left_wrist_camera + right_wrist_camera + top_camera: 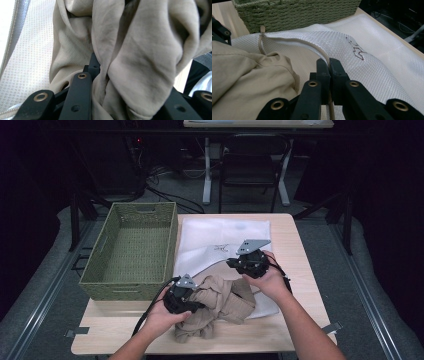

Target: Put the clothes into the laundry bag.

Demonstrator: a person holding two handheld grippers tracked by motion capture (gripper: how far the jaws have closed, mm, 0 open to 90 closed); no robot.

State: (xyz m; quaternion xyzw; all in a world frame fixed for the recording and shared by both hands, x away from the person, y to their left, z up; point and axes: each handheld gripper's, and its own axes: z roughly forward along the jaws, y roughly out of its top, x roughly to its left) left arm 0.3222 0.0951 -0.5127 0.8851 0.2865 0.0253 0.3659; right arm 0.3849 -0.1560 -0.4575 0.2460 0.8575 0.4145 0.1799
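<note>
A crumpled beige garment (220, 305) lies at the front of the wooden table, partly on a white mesh laundry bag (225, 237). My left gripper (196, 306) is shut on a bunched fold of the garment (140, 62), whose cloth runs between the jaws. My right gripper (232, 264) is shut on the zippered edge of the mesh bag (322, 53) and holds that edge raised off the table. The bag's beige zipper curves away to its pull (262, 30) near the basket. The garment (247, 77) lies at the bag's mouth.
A green woven basket (100, 270) stands on the left half of the table, touching the bag's edge. A chair (250, 160) and another table's legs stand on the floor beyond. Bare wood (300, 245) shows right of the bag.
</note>
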